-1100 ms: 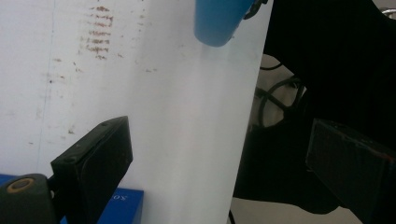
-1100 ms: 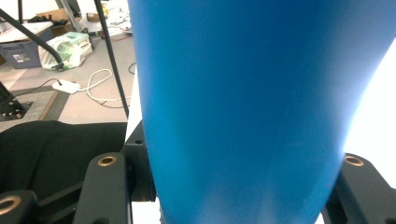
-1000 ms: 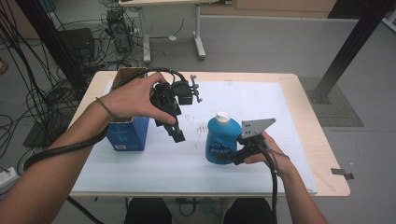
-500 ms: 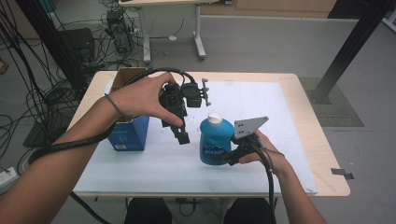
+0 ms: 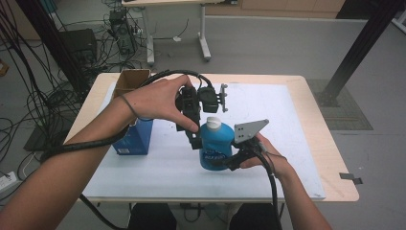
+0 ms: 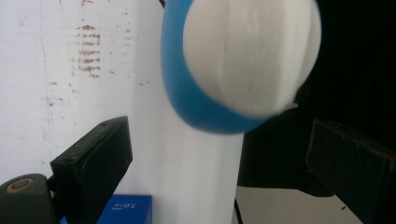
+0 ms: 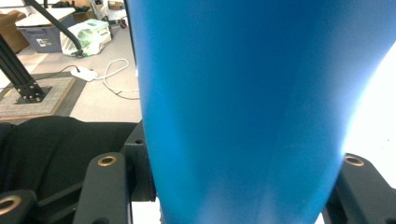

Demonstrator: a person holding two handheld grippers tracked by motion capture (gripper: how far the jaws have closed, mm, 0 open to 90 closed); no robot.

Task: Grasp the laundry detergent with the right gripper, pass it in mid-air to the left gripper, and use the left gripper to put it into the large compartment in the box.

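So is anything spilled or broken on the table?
Nothing stands out. The blue bottle stands upright with its white cap on, clamped by the right gripper. The left gripper, jaws open, is at the cap. The blue box sits squarely on the white mat, with no visible spill.

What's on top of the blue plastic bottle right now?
A white round cap tops the blue plastic bottle, with the open left gripper poised above it. The cap covers the bottle's opening, so its contents cannot be seen.
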